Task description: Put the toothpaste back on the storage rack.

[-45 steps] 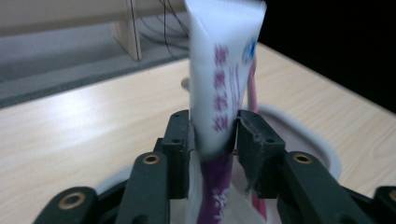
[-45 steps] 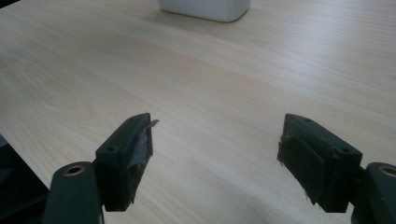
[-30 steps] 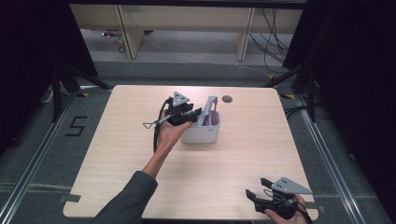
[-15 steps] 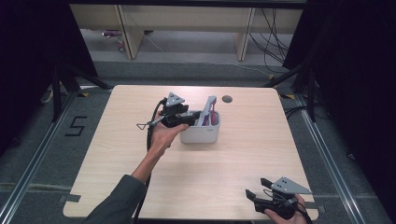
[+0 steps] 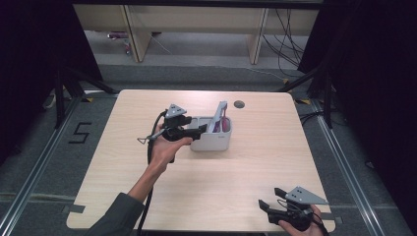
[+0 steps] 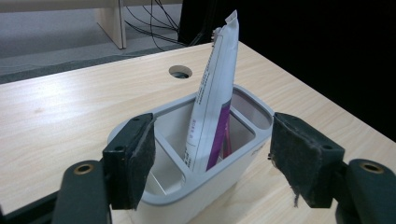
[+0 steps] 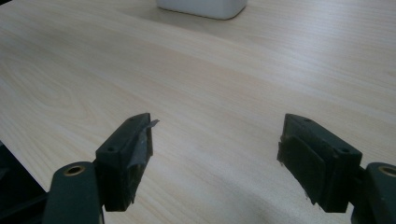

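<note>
Nearest you, at the table's front right corner, your right gripper rests low over bare wood, jaws spread wide with nothing between them. Farther out, near the middle of the table, your left gripper sits at the left end of the white holder; its jaws have just been opening and now stand released on either side of the holder's rim, pads clear of it. The tube stands tilted inside the holder, leaning against a divider. Beyond it lies a round hole in the tabletop.
</note>
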A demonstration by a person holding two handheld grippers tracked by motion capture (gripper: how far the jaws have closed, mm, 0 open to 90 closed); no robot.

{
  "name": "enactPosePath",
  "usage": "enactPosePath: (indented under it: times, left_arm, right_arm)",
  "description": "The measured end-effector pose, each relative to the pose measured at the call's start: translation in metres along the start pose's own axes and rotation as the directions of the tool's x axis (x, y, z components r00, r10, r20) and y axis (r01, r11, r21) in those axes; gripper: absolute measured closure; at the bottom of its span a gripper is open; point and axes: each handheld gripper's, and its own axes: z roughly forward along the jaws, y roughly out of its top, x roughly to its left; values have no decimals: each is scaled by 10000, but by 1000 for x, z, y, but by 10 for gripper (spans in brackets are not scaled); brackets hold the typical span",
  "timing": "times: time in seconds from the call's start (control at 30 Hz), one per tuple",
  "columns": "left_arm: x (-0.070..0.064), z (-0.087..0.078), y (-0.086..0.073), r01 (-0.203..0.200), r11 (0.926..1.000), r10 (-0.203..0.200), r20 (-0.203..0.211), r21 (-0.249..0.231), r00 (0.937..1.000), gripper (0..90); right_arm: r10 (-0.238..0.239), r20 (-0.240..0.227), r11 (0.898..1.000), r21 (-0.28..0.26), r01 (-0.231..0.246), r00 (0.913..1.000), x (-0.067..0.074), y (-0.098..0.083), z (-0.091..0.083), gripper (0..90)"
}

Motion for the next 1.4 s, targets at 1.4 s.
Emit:
enactPosePath:
  times: [1.4]
  left_arm:
    - [8,-59,-55,94,9997,-77,795,-214,9968,213]
  right_arm:
    - [-279,70,9996,-102,280,9996,-3,-1,4,260]
